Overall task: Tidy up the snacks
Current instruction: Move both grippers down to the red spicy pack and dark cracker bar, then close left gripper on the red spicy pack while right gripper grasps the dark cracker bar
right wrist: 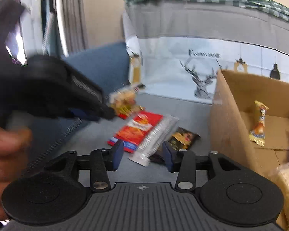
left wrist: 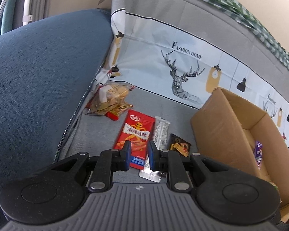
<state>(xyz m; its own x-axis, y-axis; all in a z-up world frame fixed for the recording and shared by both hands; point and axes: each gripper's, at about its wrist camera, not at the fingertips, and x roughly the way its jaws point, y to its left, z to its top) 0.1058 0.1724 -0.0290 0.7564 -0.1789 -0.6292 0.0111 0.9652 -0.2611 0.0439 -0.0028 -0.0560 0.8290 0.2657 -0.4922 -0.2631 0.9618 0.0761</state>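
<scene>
Two tongs empty, left tongs [left wrist: 138, 155] narrow, right tongs [right wrist: 143, 155] wider, red packet [left wrist: 135, 134] lengthwise, seemingly pointing away.

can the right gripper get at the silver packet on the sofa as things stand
Probably yes. The right gripper is open and empty, aimed at the silver packet, which lies on top of the red packet. Nothing covers it; the left gripper hovers further left, clear of that path.

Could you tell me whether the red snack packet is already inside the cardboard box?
No, the red snack packet lies on the grey cushion, outside the cardboard box.
</scene>
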